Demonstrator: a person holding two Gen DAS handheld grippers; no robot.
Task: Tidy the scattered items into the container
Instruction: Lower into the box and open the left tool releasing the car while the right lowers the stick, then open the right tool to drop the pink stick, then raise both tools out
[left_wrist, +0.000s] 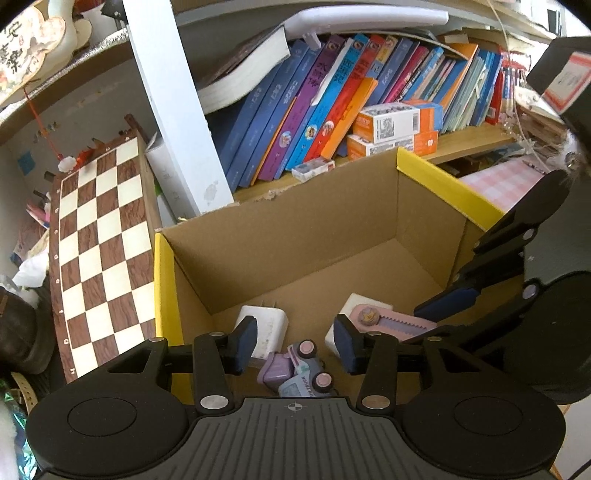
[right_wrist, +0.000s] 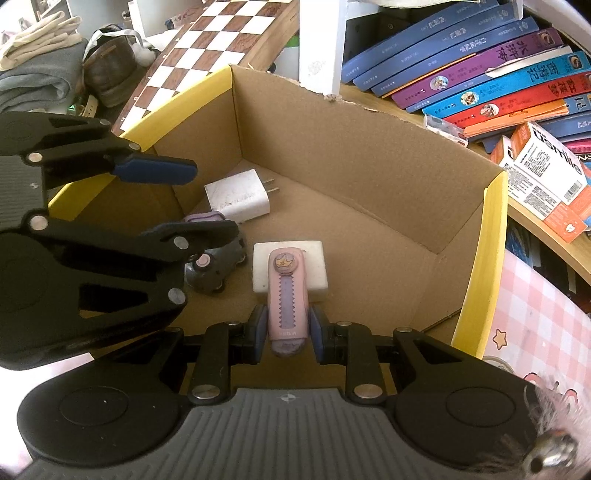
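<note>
Fingers of the right gripper (right_wrist: 287, 334) are clenching the near end of a pink cutter (right_wrist: 287, 299), one blue pad pressing each side. The cutter is pointing away from the camera, its far end lying over a white eraser (right_wrist: 317, 254) on the floor of the cardboard box (right_wrist: 369, 155). Left gripper (left_wrist: 293, 341) fingers are standing released, spread apart over a toy truck (left_wrist: 299, 371), which is lying between them without the pads touching it, as far as the left wrist view shows. The truck is lying tilted on the box floor, wheels showing. A white charger (left_wrist: 267, 330) is lying just beyond the left finger, prongs pointing toward the far wall. In the right wrist view the charger is sitting in the box's left corner, the truck is just beside it, and the eraser is a little to the right. The left gripper is reaching in over the yellow rim (right_wrist: 480, 258) from the left side there. Behind the box, books (left_wrist: 314, 96) are leaning on a shelf, and a chessboard (left_wrist: 99, 236) is leaning beside the box. A pink checked cloth (right_wrist: 535, 314) is covering the desk to the right.
</note>
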